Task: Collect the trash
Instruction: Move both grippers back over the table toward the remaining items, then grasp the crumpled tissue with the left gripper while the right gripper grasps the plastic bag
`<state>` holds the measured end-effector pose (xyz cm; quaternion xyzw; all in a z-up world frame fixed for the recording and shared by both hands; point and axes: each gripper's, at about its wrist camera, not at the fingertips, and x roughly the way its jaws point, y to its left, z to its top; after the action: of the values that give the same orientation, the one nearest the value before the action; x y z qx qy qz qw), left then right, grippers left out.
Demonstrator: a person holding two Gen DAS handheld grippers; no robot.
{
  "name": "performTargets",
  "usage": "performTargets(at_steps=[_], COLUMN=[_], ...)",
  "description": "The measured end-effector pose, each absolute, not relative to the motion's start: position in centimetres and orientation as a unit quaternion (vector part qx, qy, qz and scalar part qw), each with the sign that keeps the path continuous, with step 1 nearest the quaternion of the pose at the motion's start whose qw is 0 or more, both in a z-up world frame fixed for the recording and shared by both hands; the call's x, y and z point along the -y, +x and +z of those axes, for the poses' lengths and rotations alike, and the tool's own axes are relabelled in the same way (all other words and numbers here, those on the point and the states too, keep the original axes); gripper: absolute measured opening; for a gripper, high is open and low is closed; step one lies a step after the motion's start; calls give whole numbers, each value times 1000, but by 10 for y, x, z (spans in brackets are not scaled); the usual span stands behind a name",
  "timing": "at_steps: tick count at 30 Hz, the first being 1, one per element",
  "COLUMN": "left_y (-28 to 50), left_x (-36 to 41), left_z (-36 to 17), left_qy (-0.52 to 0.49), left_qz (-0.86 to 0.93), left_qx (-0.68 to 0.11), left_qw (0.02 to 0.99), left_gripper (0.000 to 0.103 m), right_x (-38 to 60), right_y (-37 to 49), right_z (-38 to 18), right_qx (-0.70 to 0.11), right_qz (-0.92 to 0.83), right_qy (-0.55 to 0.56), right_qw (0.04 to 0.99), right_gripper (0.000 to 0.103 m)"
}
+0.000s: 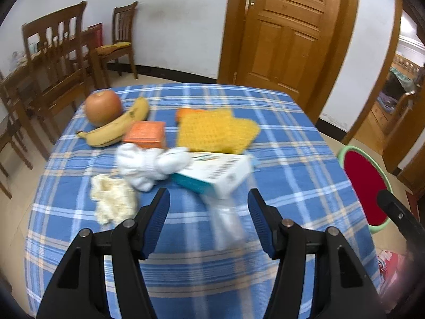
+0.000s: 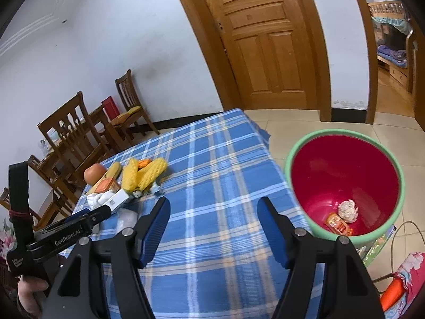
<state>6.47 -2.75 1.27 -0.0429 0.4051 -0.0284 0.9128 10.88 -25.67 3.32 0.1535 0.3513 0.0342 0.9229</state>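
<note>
both empty: left gripper (image 1: 209,202) hangs open over crumpled white tissue (image 1: 148,166) mid-frame, right gripper (image 2: 213,210) open, red green-rimmed bucket (image 2: 342,135) at right.

Both views are evenly lit by soft indoor light, perhaps from overhead, with only faint shadows on the checked tablecloth (image 1: 292,159). Motion blur smears the left wrist view, worst on the white box (image 1: 215,172). Fisheye distortion bends the door (image 2: 265,40) and darkens the corners
</note>
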Motion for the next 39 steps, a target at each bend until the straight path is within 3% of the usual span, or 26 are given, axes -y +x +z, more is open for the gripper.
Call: performTargets(at_steps=[15, 30, 39], left_y=[72, 87, 84], left_x=[-53, -81, -82], left_z=[-9, -41, -38], left_qy=[-89, -120, -124], left_qz=[43, 48, 28], left_qx=[-415, -433, -416], left_qw=[904, 892, 901], left_gripper=[61, 61, 34], right_x=[204, 171, 149], right_y=[122, 130, 138], right_z=[31, 19, 7], right_qx=[-372, -399, -418], right_qz=[78, 97, 115], right_qy=[121, 99, 90], right_qw=[917, 906, 897], right_gripper=[73, 73, 73])
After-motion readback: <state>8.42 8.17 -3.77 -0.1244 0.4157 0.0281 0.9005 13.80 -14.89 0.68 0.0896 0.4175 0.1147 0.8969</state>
